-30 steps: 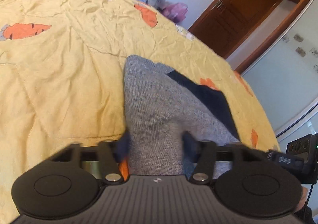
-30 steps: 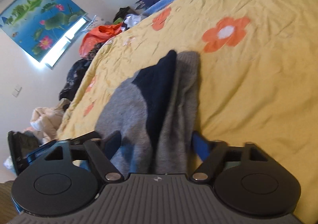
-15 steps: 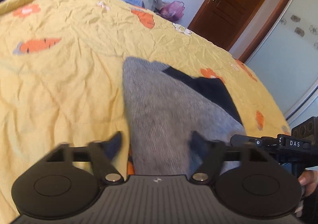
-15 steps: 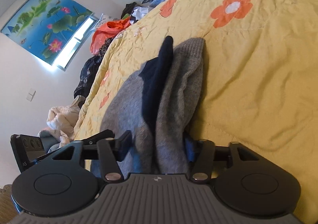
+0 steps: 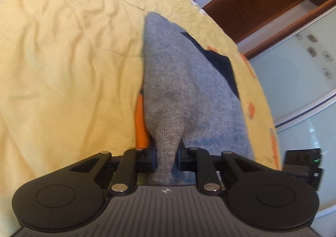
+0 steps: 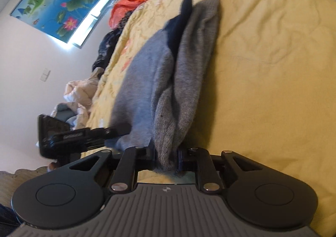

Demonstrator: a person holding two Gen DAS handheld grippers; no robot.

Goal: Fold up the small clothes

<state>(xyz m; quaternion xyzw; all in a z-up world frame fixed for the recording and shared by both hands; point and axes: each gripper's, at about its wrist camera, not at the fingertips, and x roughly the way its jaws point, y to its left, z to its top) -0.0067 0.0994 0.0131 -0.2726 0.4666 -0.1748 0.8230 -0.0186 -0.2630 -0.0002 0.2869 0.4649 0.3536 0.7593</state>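
The grey knit garment lies on the yellow bedspread, navy part on its far side. The left gripper and the right gripper are closing their jaws, each pinching a near edge. Folding seems barely begun.

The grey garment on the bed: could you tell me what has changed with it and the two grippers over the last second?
Both grippers took hold. The left gripper and right gripper, jaws apart a second ago, are closing, each pinching a bunched near edge of the grey garment. The garment's far end remains flat on the yellow bedspread, its navy part showing.
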